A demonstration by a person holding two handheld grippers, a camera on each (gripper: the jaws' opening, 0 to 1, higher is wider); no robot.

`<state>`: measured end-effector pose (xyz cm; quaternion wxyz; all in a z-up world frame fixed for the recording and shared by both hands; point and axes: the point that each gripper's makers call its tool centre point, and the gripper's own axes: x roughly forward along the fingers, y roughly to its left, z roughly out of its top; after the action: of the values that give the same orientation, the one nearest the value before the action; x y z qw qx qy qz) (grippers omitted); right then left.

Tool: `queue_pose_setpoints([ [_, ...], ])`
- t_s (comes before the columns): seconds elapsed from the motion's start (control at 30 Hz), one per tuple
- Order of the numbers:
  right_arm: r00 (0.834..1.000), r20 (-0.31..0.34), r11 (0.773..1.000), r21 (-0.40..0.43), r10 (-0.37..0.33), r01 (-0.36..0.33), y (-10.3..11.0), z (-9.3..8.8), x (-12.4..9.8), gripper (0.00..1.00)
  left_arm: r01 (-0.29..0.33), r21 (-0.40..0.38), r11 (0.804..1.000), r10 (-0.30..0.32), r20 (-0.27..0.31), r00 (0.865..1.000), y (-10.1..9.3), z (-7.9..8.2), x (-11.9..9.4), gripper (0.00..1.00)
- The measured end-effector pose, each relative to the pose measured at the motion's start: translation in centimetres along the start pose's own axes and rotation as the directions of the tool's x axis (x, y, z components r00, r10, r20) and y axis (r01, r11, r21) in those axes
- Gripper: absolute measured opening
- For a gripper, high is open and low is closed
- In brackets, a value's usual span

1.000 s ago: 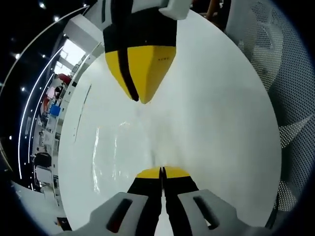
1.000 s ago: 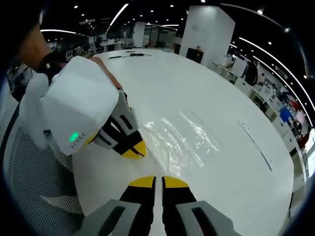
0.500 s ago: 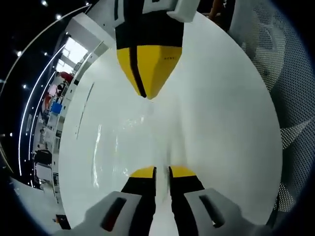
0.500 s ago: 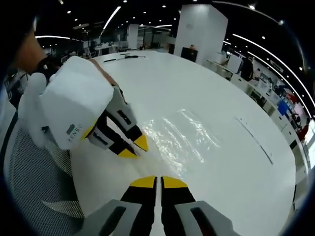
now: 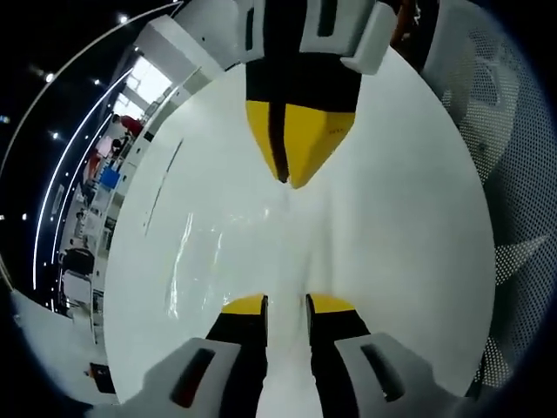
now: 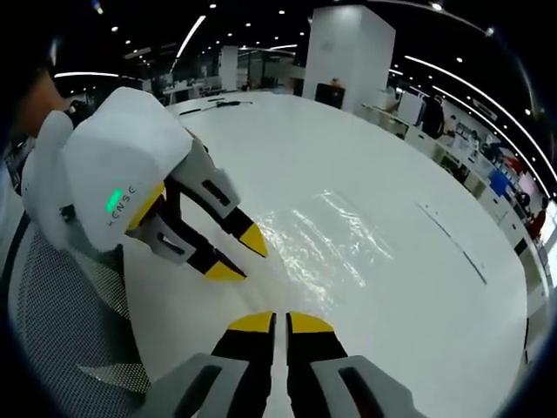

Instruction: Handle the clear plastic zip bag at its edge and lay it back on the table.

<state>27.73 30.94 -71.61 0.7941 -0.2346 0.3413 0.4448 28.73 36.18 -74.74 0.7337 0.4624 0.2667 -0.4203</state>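
In the left gripper view we see the left gripper low over the white table, its fingers parted by a narrow gap and closed on nothing. The clear plastic zip bag lies flat on the table just ahead of those fingers, its near edge at or between the tips; we cannot tell whether they touch it. Its long axis runs away from our fingers toward the right gripper, which reaches in from the far side with its yellow tips pressed together at the bag's far edge. In the right gripper view the right gripper has its fingers all but closed, seemingly pinching the bag's near edge. The bag stretches flat toward the table's far right edge. The left gripper stands beside the bag's left side, fingers spread.
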Motion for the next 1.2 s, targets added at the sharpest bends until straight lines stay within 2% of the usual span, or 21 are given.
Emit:
queue_pose_setpoints([
  [0.13, 1.0, 0.01, 1.0, 0.018, -0.003, 0.003, -0.1, 0.1, 0.1, 0.03, 0.008, -0.061, 0.998, -0.007, 0.015, 1.0, -0.2, 0.0, -0.2, 0.19],
  [0.17, 1.0, 0.012, 1.0, 0.023, -0.003, 0.003, -0.1, 0.0, 0.1, 0.04, 0.023, -0.109, 0.994, -0.021, 0.026, 0.999, -0.5, 0.0, -0.2, 0.21],
  [0.23, 1.0, 0.012, 1.0, 0.024, 0.0, 0.0, 0.0, 0.0, 0.1, 0.07, 0.014, -0.127, 0.992, -0.01, 0.026, 1.0, -0.6, 0.1, -0.3, 0.22],
  [0.3, 1.0, 0.016, 1.0, 0.017, 0.005, -0.006, 0.2, 0.0, 0.2, 0.07, 0.026, -0.192, 0.981, -0.018, 0.041, 0.999, -0.7, -0.2, -0.2, 0.24],
  [0.43, 1.0, 0.02, 1.0, 0.016, 0.007, -0.007, 0.4, 0.1, 0.2, 0.09, 0.02, -0.22, 0.975, -0.011, 0.043, 0.999, -0.6, -0.8, -0.3, 0.26],
  [0.53, 1.0, 0.024, 1.0, 0.022, 0.005, -0.005, 0.5, 0.2, 0.2, 0.09, 0.011, -0.214, 0.977, -0.005, 0.029, 1.0, -0.7, -1.4, 0.0, 0.27],
  [0.63, 1.0, 0.028, 1.0, 0.029, -0.002, 0.001, 0.5, 0.1, 0.2, 0.12, 0.004, -0.249, 0.969, 0.005, 0.035, 0.999, -0.8, -1.5, -0.6, 0.29],
  [0.77, 0.999, 0.044, 0.997, 0.071, -0.011, 0.008, 0.6, -0.2, 0.1, 0.15, -0.003, -0.31, 0.951, 0.02, 0.052, 0.998, -0.9, -1.7, -0.9, 0.31],
  [0.93, 0.995, 0.091, 0.989, 0.149, -0.028, 0.014, 0.7, -0.5, -0.5, 0.18, -0.004, -0.395, 0.919, 0.041, 0.084, 0.996, -1.2, -2.0, -2.5, 0.35],
  [1.0, 0.993, 0.108, 0.985, 0.172, -0.044, 0.025, 0.5, -0.7, -0.6, 0.19, -0.013, -0.406, 0.914, 0.052, 0.085, 0.995, -1.2, -2.4, -3.0, 0.37],
  [1.07, 0.991, 0.123, 0.98, 0.2, -0.045, 0.02, 0.7, -0.7, -0.8, 0.23, -0.002, -0.44, 0.898, 0.057, 0.111, 0.992, -1.4, -2.3, -3.6, 0.39],
  [1.17, 0.988, 0.143, 0.973, 0.23, -0.054, 0.02, 0.6, -1.0, -1.1, 0.3, -0.005, -0.469, 0.883, 0.07, 0.121, 0.99, -1.3, -2.7, -4.4, 0.43],
  [1.2, 0.987, 0.149, 0.97, 0.243, -0.06, 0.022, 0.5, -1.1, -1.3, 0.32, -0.002, -0.499, 0.867, 0.079, 0.134, 0.988, -1.2, -2.8, -4.7, 0.45],
])
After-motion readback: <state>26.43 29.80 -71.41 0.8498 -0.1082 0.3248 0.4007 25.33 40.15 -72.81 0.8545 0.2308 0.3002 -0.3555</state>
